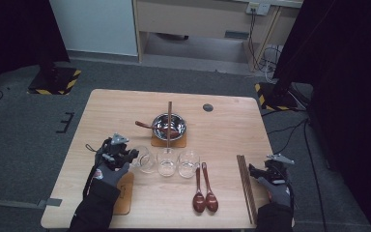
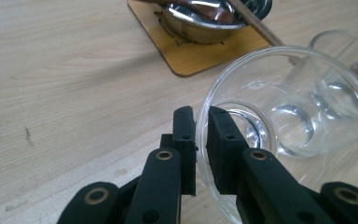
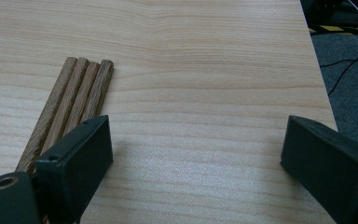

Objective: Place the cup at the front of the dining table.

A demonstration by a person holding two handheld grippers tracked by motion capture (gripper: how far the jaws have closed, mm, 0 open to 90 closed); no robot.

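Three clear glasses stand in a row at mid-table. The leftmost glass (image 1: 147, 162) (image 2: 307, 93) tilts toward my left gripper (image 1: 134, 155) (image 2: 201, 114), which is shut on its rim, one jaw inside the wall and one outside. A bundle of wooden chopsticks (image 1: 246, 186) (image 3: 72, 100) lies near the table's right edge. My right gripper (image 1: 264, 168) (image 3: 196, 140) hovers open just right of them, with bare wood between its jaws.
Two more glasses (image 1: 166, 162) (image 1: 188, 163) stand right of the held one. A steel bowl (image 1: 160, 126) on a wooden coaster (image 1: 168, 141) holds a spoon and a chopstick. Two dark spoons (image 1: 204, 193) lie in front. Another coaster (image 1: 125, 193) lies under my left wrist.
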